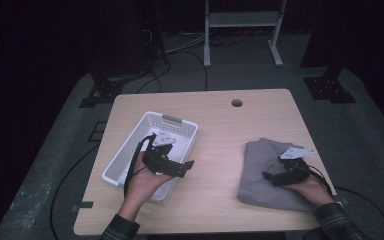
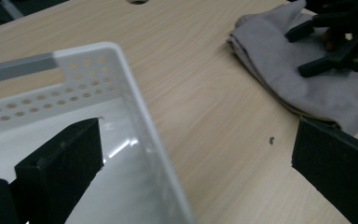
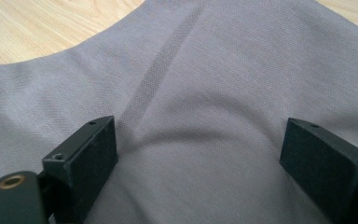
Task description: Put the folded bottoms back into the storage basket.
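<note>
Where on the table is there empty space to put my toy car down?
The widest bare patch of the wooden table lies between the white basket and the folded grey cloth. The far strip around the round hole is bare too. The near corners are crowded: the left hand-held gripper hovers over the basket, the right hand-held gripper over the cloth.

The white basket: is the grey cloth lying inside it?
No, the grey cloth lies on the bare table, well apart from the white basket.

Wooden table (image 1: 220,135) with 1 round hole (image 1: 237,103) near its far edge. Behind it, a white shelf frame (image 1: 242,22) on 2 legs, and dark cables (image 1: 180,55) across grey floor (image 1: 50,165).
</note>
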The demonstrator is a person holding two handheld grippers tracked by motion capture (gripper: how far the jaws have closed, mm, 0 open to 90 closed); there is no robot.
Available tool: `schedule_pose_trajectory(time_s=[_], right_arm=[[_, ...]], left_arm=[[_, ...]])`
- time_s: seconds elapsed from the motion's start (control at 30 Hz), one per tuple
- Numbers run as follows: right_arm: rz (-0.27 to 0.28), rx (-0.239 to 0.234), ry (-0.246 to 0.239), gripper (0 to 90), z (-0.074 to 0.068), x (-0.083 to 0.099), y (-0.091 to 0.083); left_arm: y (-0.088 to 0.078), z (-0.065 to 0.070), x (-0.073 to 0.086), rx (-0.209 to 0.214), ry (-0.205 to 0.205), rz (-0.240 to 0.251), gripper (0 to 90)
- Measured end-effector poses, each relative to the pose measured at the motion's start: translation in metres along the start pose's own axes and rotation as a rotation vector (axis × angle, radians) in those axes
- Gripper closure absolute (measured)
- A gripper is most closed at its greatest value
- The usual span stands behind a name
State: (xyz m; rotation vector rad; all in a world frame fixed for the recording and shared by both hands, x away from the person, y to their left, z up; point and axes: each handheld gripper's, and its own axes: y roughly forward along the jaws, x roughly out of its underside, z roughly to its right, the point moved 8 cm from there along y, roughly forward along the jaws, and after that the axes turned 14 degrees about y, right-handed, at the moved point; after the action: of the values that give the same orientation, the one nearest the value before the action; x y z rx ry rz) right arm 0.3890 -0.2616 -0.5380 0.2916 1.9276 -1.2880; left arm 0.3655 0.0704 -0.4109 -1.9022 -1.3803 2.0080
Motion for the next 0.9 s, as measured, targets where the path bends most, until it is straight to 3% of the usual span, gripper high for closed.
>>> schedule_pose_trajectory(time_s=[0.43,0.9], right_arm=[[-0.003,0.004,0.004,9.4,-0.008,-0.005,0.008],[-0.009,-0.01,-0.013,9.4,-0.031,-0.024,0.033]], left_arm=[[0.027,0.043,-0.018,0.086,0.055,0.022,1.1],[0.053,0.068,-0.013,0.136,0.084,-0.005,1.1]])
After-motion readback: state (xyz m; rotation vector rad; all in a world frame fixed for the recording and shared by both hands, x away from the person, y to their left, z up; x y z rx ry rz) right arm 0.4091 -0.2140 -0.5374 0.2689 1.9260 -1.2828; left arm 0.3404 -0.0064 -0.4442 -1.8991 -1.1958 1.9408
